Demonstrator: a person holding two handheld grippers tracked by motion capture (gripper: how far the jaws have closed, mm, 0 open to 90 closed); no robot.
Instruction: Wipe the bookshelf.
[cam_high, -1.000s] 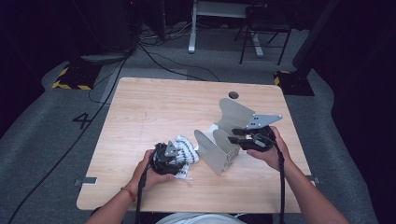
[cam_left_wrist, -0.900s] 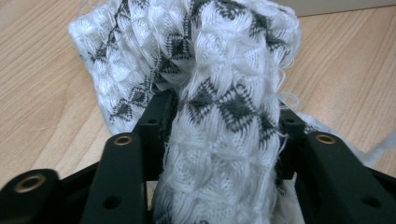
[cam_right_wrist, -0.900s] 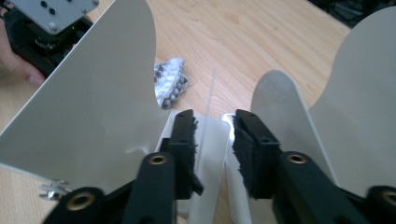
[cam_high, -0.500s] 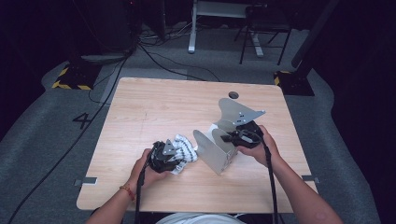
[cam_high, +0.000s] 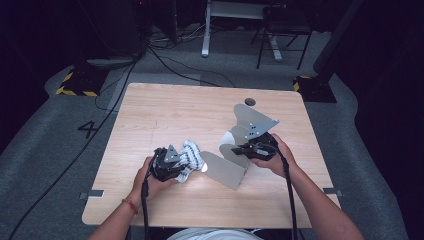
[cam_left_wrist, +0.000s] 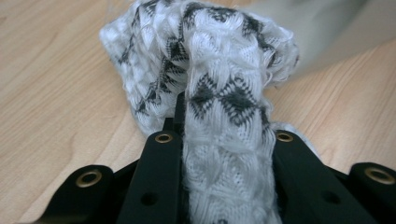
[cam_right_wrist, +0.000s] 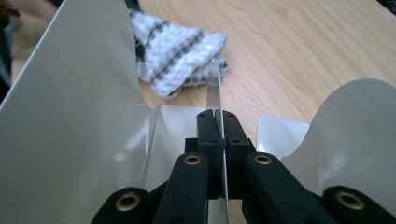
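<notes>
A white knitted cloth with a black diamond pattern (cam_high: 191, 155) lies on the wooden table (cam_high: 165, 110), left of centre. My left gripper (cam_high: 169, 163) is shut on it. In the left gripper view the cloth (cam_left_wrist: 224, 88) bunches up between the two black jaws of the left gripper (cam_left_wrist: 223, 136). A grey folded sheet-metal stand (cam_high: 223, 170) with upright panels rests just right of the cloth. My right gripper (cam_high: 248, 148) is shut on a thin upright panel of it. The right gripper view has that panel's edge (cam_right_wrist: 215, 88) pinched in the right gripper (cam_right_wrist: 218, 113), with the cloth (cam_right_wrist: 177, 51) beyond.
A dark round grommet (cam_high: 250, 102) sits in the tabletop behind the stand. The far and left parts of the table are bare wood. Cables (cam_high: 170, 60) and a desk leg (cam_high: 206, 47) lie on the grey floor past the far edge.
My right gripper has shifted a little left toward the table's middle, taking the stand's panel with it. The left gripper and the cloth have barely moved.
</notes>
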